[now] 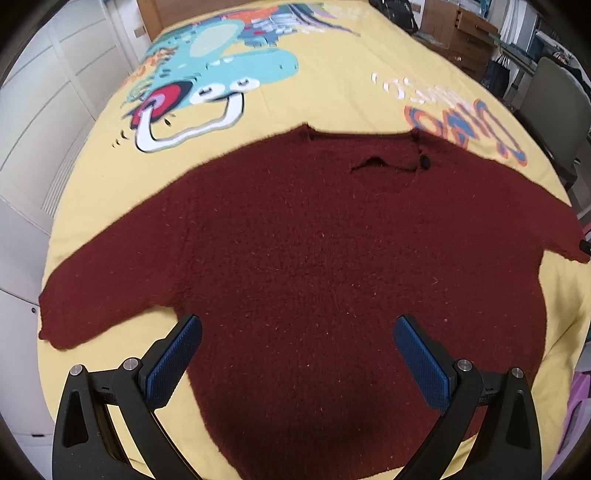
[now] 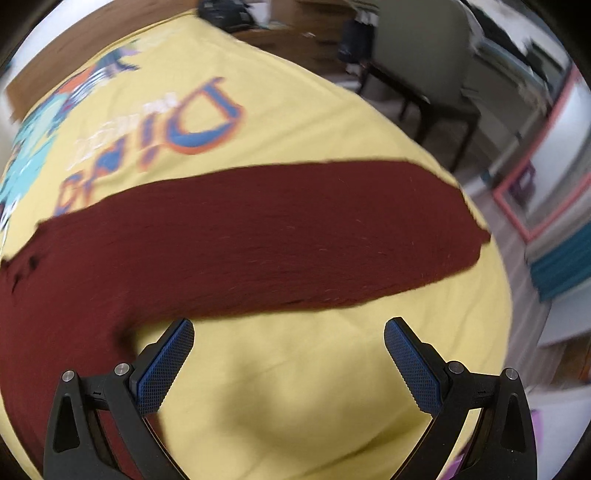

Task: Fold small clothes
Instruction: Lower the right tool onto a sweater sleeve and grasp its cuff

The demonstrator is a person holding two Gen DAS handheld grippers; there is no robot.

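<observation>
A dark red fuzzy sweater (image 1: 314, 266) lies flat on the yellow printed bedsheet (image 1: 332, 92), neck away from me, both sleeves spread out sideways. My left gripper (image 1: 297, 336) is open and empty above the sweater's lower body, its blue pads (image 1: 173, 360) wide apart. In the right wrist view the sweater's right sleeve (image 2: 277, 236) stretches across the sheet toward the bed's right edge. My right gripper (image 2: 288, 339) is open and empty, hovering over bare yellow sheet (image 2: 295, 387) just below that sleeve. The right view is motion-blurred.
White cabinet doors (image 1: 44, 129) stand left of the bed. A grey chair (image 1: 557, 110) and wooden drawers (image 1: 461, 33) are at the far right. A dark table (image 2: 424, 99) and a pink-framed panel (image 2: 546, 177) stand beyond the bed's right edge.
</observation>
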